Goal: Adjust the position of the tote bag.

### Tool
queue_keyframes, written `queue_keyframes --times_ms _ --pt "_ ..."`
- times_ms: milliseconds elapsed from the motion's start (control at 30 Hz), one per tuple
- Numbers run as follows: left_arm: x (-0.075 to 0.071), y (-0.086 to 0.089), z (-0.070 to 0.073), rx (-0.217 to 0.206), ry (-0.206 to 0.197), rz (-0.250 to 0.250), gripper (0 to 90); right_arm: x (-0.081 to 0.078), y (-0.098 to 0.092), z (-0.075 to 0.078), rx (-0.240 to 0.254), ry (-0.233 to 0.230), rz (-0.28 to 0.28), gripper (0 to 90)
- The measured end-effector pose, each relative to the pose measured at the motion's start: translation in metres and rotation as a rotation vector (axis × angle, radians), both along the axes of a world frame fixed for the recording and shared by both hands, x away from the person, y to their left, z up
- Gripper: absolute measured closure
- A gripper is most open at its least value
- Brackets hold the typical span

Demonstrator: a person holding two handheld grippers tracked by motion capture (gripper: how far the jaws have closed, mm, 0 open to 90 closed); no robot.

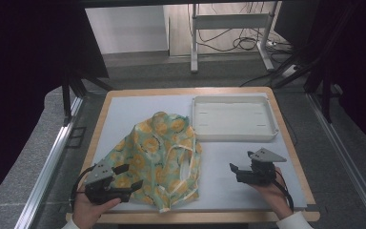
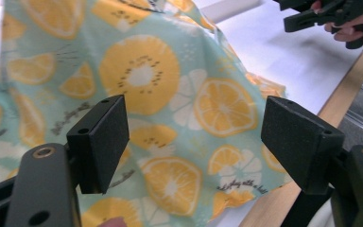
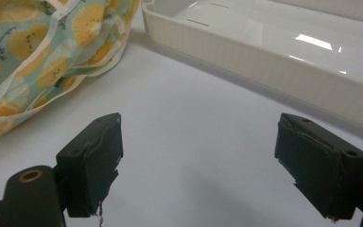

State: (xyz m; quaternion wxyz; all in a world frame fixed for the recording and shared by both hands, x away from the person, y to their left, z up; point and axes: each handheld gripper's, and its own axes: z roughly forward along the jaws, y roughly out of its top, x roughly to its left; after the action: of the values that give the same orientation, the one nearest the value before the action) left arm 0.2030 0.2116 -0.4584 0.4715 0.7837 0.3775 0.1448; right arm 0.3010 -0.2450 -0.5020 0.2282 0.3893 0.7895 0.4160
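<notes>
1. Left gripper [image 1: 126, 180]: jaws spread wide, nothing between them. It sits at the near-left edge of the table [image 1: 248, 193], right over the near-left corner of the fruit-print cloth item [image 1: 159, 160].
2. In the left gripper view the fabric [image 2: 170, 118] lies directly ahead of and under the open jaws, so the left is clearly the nearer tool.
3. Right gripper [image 1: 236, 171]: also wide open, empty, over bare white mat. Cloth lies to its left, apart, with a clear gap; its nearest part is the side with the pale trim [image 3: 47, 56].
4. Cloth position: centre-left of the mat, crumpled, not flat. White tray [image 1: 235, 118] is beyond it to the right, near but apparently not touching.
5. Orientation: long axis runs from near edge to far edge, tilted slightly right at the far end. Narrow end points away toward the tray corner; wide end faces the person.
6. Judgement: next move hinges on the left closing on that near corner; the right must travel left to reach the trim side.
</notes>
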Motion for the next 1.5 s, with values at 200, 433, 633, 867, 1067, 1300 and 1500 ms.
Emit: queue_keyframes --times_ms 200,433,633,867,1067,1300,1500 --pt "0.001 -0.007 0.002 0.007 0.002 -0.013 23.5 0.0 0.001 -0.001 -0.01 0.004 -0.007 16.4" --pt "-0.006 -0.012 0.003 -0.002 -0.001 -0.048 23.7 0.0 -0.001 0.0 -0.011 0.005 -0.012 16.4" --pt "-0.013 -0.027 0.001 0.021 0.008 -0.117 20.3 0.001 -0.001 0.0 -0.011 0.008 -0.015 16.4" --pt "-0.02 -0.036 0.004 0.037 -0.004 -0.187 23.1 0.001 -0.001 -0.001 -0.013 0.016 -0.021 16.4" --pt "-0.025 -0.05 0.004 0.079 -0.005 -0.264 25.8 0.001 -0.001 -0.001 -0.011 0.022 -0.025 16.4" --pt "-0.028 -0.066 0.002 0.14 0.011 -0.357 26.1 0.001 -0.001 -0.001 -0.008 0.028 -0.029 16.4" --pt "-0.018 -0.075 -0.009 0.175 0.061 -0.395 23.2 0.001 -0.002 -0.002 -0.004 0.037 -0.03 16.4"
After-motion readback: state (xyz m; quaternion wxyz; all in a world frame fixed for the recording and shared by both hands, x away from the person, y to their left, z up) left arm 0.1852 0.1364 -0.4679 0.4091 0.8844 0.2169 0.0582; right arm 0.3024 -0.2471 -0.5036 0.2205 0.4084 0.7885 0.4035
